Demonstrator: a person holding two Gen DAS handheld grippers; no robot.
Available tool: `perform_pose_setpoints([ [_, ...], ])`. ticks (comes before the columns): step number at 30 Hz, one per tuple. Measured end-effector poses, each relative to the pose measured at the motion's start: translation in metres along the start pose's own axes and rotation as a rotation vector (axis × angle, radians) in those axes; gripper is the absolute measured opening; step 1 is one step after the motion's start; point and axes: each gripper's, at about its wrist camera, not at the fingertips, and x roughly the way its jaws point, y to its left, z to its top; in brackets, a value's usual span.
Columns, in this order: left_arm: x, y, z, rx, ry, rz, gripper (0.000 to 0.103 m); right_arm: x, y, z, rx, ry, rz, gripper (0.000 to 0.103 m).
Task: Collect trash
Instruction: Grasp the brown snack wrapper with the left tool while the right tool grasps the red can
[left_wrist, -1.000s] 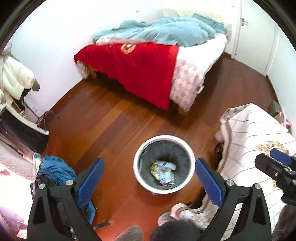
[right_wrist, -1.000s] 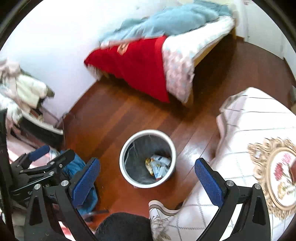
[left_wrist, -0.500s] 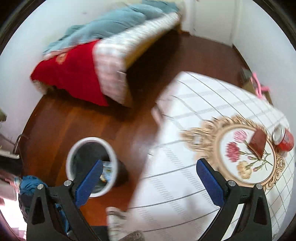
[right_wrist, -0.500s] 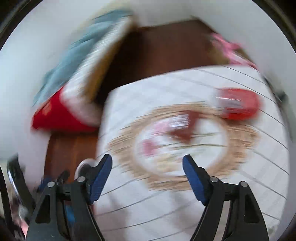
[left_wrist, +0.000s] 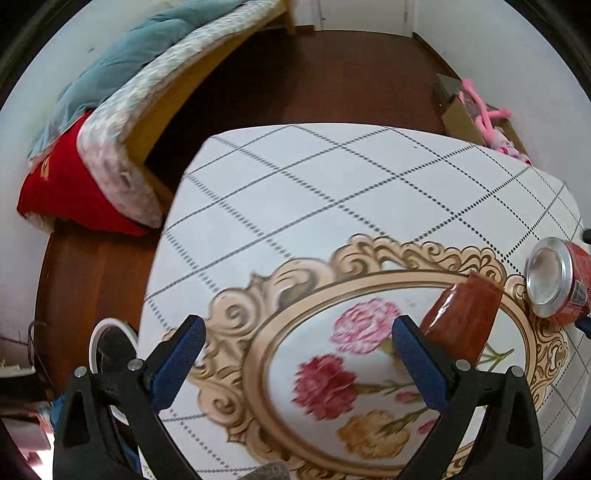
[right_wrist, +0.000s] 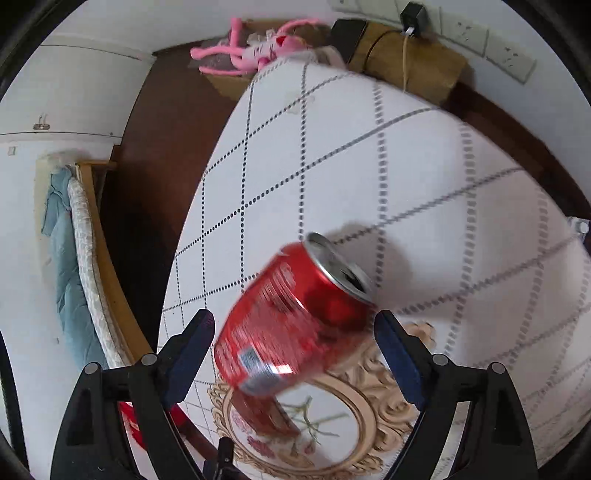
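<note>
one red can (right_wrist: 295, 317) lies between the right gripper (right_wrist: 293, 332) pads (untouched).

A home bedroom: bed (left_wrist: 122, 122) with blankets, cloth-covered table (left_wrist: 332, 192), pink plush toy (right_wrist: 255, 48).

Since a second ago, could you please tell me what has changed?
Both grippers swung from the bin to the table. The right gripper, jaws just opening, now straddles the red can without gripping it; the left gripper nears the brown packet. Can and packet lie unmoved.
</note>
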Motion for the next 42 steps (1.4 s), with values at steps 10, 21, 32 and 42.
perform_pose_setpoints([
  [10, 0.014, -0.017, 0.011, 0.067, 0.029, -0.078, 0.103, 0.051, 0.063, -0.007, -0.484, 0.055, -0.268, 0.089],
  [21, 0.023, -0.075, 0.01, 0.278, 0.067, -0.251, 0.102, 0.036, 0.06, -0.041, -0.908, 0.105, -0.524, 0.085],
  [32, 0.006, -0.096, 0.003, 0.319, 0.043, -0.266, 0.028, 0.026, 0.024, -0.037, -0.808, 0.112, -0.401, 0.084],
  [42, -0.043, -0.047, -0.015, 0.198, -0.034, -0.31, 0.027, -0.017, 0.005, -0.081, -0.802, 0.018, -0.272, 0.08],
])
